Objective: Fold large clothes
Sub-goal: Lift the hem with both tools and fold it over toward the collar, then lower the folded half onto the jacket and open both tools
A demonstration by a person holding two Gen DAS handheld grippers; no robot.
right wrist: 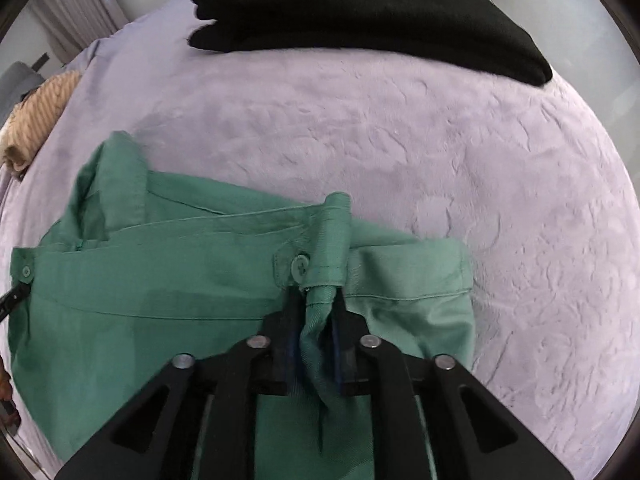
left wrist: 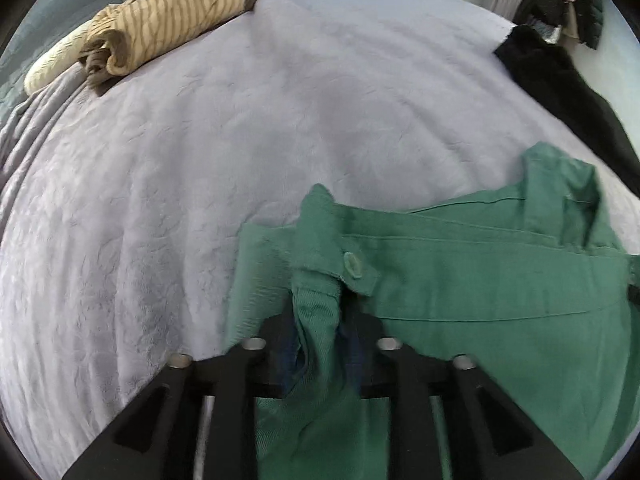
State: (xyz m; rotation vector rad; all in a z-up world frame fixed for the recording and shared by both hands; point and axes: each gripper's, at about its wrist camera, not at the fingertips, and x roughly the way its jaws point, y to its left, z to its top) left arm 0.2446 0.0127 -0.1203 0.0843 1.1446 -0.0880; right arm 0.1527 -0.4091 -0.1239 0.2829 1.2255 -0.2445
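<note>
Each of the 2 hand-held grippers has a bunched green cotton shirt [left wrist: 460, 272] corner between slackening jaws: left hand-held gripper [left wrist: 320, 320], right hand-held gripper [right wrist: 316, 316]. The shirt lies folded crosswise on the lilac bedspread [right wrist: 400, 140], collar beyond.

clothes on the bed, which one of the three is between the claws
The green buttoned shirt. Bunched folds of it sit between both claws, while the folded black garment and the rolled tan striped garment lie untouched at the far edges of the bed.

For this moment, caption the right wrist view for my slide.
Green shirt on the bed, a bunched fold between the right gripper jaws; black garment behind.
</note>
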